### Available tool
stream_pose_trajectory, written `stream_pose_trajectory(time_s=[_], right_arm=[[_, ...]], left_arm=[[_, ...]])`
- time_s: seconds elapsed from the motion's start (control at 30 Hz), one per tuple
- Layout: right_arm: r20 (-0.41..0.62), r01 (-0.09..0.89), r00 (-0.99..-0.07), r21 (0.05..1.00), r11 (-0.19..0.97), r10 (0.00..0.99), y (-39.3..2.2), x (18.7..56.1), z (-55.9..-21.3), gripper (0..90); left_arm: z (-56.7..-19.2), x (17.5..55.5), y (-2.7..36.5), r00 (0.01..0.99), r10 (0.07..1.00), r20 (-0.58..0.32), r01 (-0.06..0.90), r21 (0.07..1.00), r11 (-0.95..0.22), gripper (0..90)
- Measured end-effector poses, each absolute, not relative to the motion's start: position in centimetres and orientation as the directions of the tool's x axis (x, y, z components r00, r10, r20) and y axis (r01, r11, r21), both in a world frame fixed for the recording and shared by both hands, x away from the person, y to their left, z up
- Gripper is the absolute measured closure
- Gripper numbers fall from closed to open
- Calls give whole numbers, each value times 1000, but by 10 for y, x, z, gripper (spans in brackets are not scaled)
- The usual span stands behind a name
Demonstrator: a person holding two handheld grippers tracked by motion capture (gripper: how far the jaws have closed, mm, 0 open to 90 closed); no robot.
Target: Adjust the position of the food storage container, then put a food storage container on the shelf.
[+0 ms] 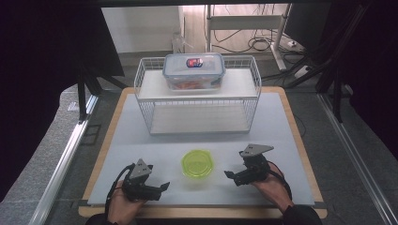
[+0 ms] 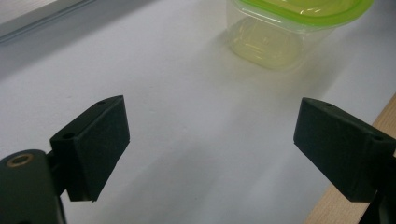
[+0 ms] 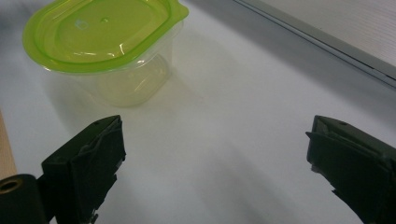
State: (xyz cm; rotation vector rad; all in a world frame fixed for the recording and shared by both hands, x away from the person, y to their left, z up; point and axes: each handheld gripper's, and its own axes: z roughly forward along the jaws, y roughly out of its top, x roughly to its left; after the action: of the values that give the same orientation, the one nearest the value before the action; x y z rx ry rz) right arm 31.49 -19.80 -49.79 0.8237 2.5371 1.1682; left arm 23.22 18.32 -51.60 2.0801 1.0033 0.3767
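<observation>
A pale grey mat is covering a wood-edged table, with dark curtains hanging at both sides and cables trailing across the floor beyond. Nearest the person, the left gripper and right gripper are resting low over the mat, each with its jaws standing wide apart and gripping nothing. Between them, apart from both, a small clear tub with a lime-green lid is sitting upright on the mat. It is looking empty, so probably light, thin-walled and somewhat springy, with smooth sides that may be slippery; squeezing across the body just under the lid's rim, gently, seems the surest hold. Farther back, a white wire rack is carrying a larger lidded box on its upper shelf.
</observation>
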Motion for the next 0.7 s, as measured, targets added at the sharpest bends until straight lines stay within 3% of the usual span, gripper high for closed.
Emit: stream_pose_trajectory(time_s=[0.23,0.7], right_arm=[[20,393,-810,760,517,587,-199,316,-497,40],[147,489,-802,718,495,579,-189,321,-492,9]], left_arm=[[-516,232,183,652,756,-56,521,757,-394,94],[-519,234,182,658,751,-49,528,742,-414,95]])
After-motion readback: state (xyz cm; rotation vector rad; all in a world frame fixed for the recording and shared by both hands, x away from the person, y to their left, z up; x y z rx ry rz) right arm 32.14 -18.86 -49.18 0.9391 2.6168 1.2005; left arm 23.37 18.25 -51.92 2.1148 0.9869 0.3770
